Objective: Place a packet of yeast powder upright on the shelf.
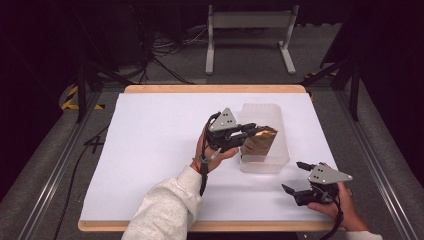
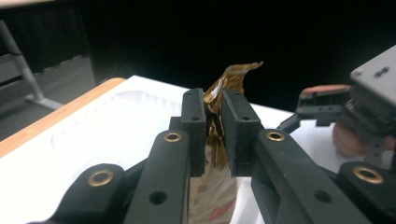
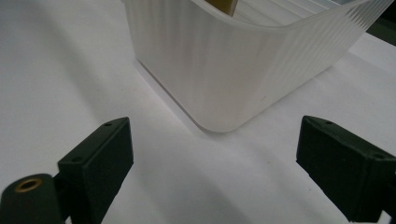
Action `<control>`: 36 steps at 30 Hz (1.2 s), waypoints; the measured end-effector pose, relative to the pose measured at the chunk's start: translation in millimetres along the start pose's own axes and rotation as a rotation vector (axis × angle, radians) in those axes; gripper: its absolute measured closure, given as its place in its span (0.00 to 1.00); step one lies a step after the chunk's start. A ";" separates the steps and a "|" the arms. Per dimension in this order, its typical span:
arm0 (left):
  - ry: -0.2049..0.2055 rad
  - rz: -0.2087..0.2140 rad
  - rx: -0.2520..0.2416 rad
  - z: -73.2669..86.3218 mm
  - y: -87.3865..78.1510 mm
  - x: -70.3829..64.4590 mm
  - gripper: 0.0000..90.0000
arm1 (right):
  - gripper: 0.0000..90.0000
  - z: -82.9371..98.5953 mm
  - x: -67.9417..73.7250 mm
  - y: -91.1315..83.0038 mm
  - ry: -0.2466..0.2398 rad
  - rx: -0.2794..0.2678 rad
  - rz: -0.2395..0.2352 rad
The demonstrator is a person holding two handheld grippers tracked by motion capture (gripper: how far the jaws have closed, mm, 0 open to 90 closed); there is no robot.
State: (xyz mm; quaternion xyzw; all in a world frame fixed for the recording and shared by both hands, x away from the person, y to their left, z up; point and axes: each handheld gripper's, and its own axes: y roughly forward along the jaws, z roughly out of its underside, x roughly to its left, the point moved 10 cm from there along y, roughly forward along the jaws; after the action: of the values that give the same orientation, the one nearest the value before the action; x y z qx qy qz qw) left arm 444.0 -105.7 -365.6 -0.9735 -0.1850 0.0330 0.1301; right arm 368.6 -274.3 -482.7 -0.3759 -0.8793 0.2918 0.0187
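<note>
A crinkled gold-brown snack bag (image 1: 260,140) stands upright inside a translucent white plastic bin (image 1: 272,111) right of the table's centre. My left gripper (image 1: 248,131) reaches in over the bin's left wall and is shut on the bag's top edge. In the left gripper view the two jaws pinch the gold foil bag (image 2: 224,86) between them. My right gripper (image 1: 296,176) hovers near the front right of the table, open, a short way in front of the bin. The right gripper view looks at the bin's ribbed corner (image 3: 224,70) between the spread jaws.
The white table sheet (image 1: 150,150) has wide free room to the left. A wooden table edge (image 1: 215,88) runs along the back. A white metal stand (image 1: 250,30) and cables lie on the floor behind.
</note>
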 end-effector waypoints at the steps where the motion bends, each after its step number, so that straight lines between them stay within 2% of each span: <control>1: 0.004 -0.003 -0.001 -0.8 -0.5 -0.4 0.87 | 0.13 -0.1 -0.1 0.1 0.001 0.000 0.000; 9: 0.046 -0.042 0.006 -7.4 -8.8 -0.5 0.79 | 0.13 -0.2 -0.2 -0.2 0.000 0.000 0.002; 12: 0.035 -0.043 0.014 -7.3 -11.9 0.6 0.69 | 0.13 0.1 0.2 0.4 -0.002 0.003 0.001; 13: 0.049 -0.053 0.027 -6.5 -13.4 2.1 0.67 | 0.13 0.2 0.5 0.5 -0.003 0.004 0.001; 16: 0.062 -0.095 0.054 -4.1 -16.4 5.3 0.56 | 0.13 0.2 0.4 0.6 0.000 0.003 0.000; 19: 0.076 -0.121 0.077 -2.0 -19.6 7.4 0.48 | 0.13 0.3 0.7 1.0 -0.003 0.005 0.000; 20: 0.091 -0.137 0.087 -1.5 -21.0 9.1 0.45 | 0.13 0.5 0.9 1.0 -0.004 0.007 -0.001; 29: 0.130 -0.171 0.153 6.8 -33.5 10.8 0.31 | 0.13 0.0 0.7 0.6 -0.002 0.003 0.001; 36: 0.173 -0.203 0.236 20.5 -46.1 12.6 0.24 | 0.13 -0.3 1.0 0.6 -0.003 0.004 0.000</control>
State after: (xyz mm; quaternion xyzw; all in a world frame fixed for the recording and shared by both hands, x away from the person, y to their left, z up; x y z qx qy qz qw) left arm 437.3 -54.7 -373.3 -0.9271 -0.2651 -0.0429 0.2616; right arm 368.3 -273.2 -483.0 -0.3755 -0.8788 0.2939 0.0181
